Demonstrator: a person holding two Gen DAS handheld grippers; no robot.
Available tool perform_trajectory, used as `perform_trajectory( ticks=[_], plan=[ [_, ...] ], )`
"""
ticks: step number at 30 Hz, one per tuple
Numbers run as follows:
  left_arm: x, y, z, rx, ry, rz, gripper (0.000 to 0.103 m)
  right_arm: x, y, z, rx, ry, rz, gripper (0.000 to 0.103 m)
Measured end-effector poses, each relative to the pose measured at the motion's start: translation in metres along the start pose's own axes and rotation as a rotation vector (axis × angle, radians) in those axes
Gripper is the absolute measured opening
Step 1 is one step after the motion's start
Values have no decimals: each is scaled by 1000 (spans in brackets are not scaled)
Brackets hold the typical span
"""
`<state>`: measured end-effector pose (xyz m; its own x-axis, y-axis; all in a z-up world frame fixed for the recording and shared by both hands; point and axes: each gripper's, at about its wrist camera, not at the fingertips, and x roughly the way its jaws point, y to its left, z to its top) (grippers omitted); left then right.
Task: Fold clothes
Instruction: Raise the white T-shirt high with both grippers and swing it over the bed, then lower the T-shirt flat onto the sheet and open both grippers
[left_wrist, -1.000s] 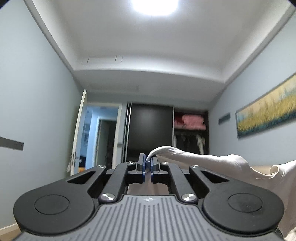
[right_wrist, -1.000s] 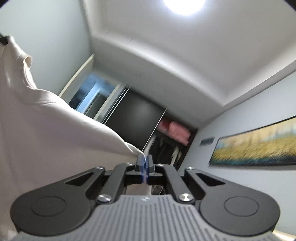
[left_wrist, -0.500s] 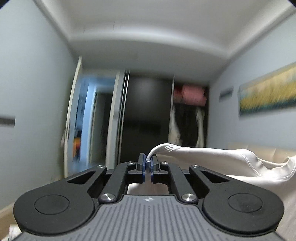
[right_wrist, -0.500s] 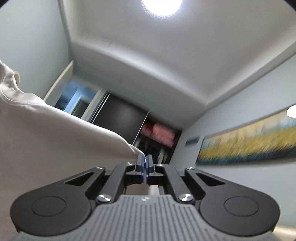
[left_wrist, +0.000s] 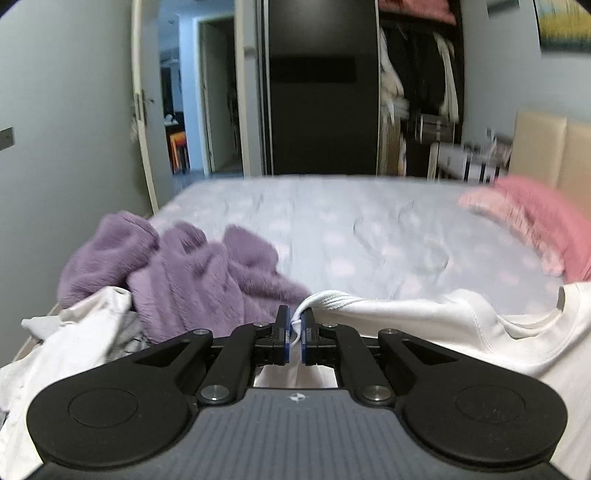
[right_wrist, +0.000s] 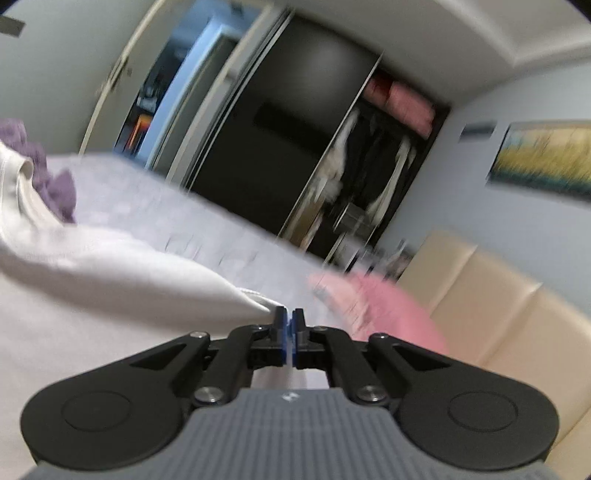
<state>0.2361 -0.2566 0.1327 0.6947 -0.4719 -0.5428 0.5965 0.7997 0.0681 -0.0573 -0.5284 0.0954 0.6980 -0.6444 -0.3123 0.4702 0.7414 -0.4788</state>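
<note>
A white T-shirt (left_wrist: 436, 325) stretches between my two grippers above the bed. My left gripper (left_wrist: 294, 325) is shut on one shoulder edge of it; the ribbed hem bunches just past the blue pads. The neckline (left_wrist: 532, 325) sags at the right of the left wrist view. My right gripper (right_wrist: 289, 325) is shut on the other corner of the white T-shirt (right_wrist: 110, 266), which spreads away to the left in that blurred view. The cloth below both grippers is hidden by their bodies.
A lilac-grey dotted bed sheet (left_wrist: 351, 229) lies ahead. A fuzzy purple garment (left_wrist: 177, 269) and white clothes (left_wrist: 74, 332) are heaped at its left. A pink pillow (left_wrist: 535, 218) lies at the right by a beige headboard (right_wrist: 498, 302). A dark wardrobe (left_wrist: 317, 85) stands behind.
Both grippers have swung down from facing the ceiling to facing the bed, carrying the white T-shirt with them. Both stayed shut on it throughout.
</note>
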Motion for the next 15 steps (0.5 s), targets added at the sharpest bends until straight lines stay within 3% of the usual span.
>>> perform_trajectory(
  ticks=[9, 13, 15],
  plan=[
    [103, -23, -51, 66, 174, 22, 4, 130, 48, -53, 10, 227, 64, 2],
    [126, -25, -64, 60, 227, 5, 20, 156, 64, -73, 29, 292, 99, 3],
    [128, -21, -68, 53, 242, -13, 23, 168, 63, -74, 45, 312, 94, 7]
  ],
)
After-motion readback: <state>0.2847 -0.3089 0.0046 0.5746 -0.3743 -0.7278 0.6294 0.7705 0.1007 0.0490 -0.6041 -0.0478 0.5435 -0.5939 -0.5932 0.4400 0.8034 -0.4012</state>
